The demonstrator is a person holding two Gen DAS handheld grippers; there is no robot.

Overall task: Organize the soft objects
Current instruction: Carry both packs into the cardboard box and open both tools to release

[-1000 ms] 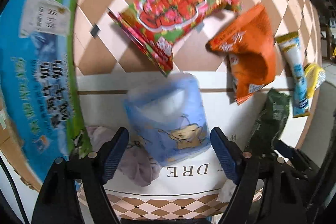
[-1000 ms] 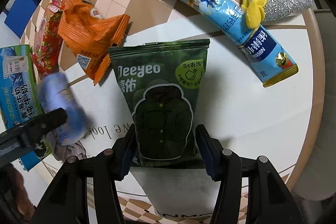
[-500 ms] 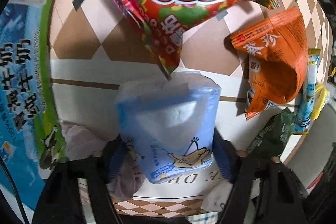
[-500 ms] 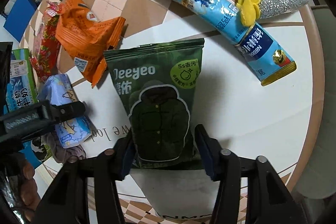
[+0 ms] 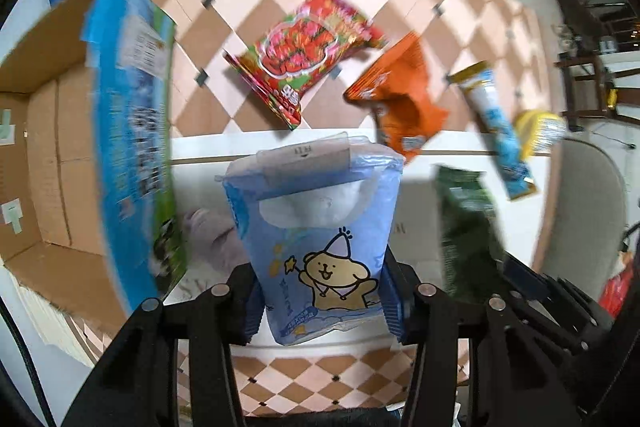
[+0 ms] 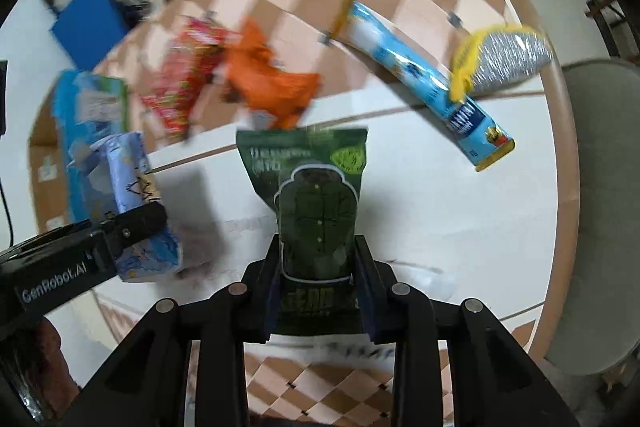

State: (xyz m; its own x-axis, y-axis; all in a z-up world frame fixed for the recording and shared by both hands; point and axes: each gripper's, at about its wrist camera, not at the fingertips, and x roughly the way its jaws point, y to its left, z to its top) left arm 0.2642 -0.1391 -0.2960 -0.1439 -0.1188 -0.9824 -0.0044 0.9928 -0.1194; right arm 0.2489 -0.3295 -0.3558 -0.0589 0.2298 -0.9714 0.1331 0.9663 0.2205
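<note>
Blue tissue pack (image 5: 320,247), lifted off the bench (image 5: 520,211) just right of the open cardboard box (image 5: 48,163), is pinched by the left hand-held gripper (image 5: 322,301); the right hand-held gripper (image 6: 318,291) pinches a green pouch (image 6: 316,195); I would squeeze gently and release each low inside the box.

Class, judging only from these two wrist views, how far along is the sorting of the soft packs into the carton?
Done: nothing shows inside the open carton.
In hand: the left gripper grips the blue tissue pack; the right gripper grips the green wipes pack.
Left on the table: red snack bag, orange bag, blue tube pack, yellow scourer.
</note>
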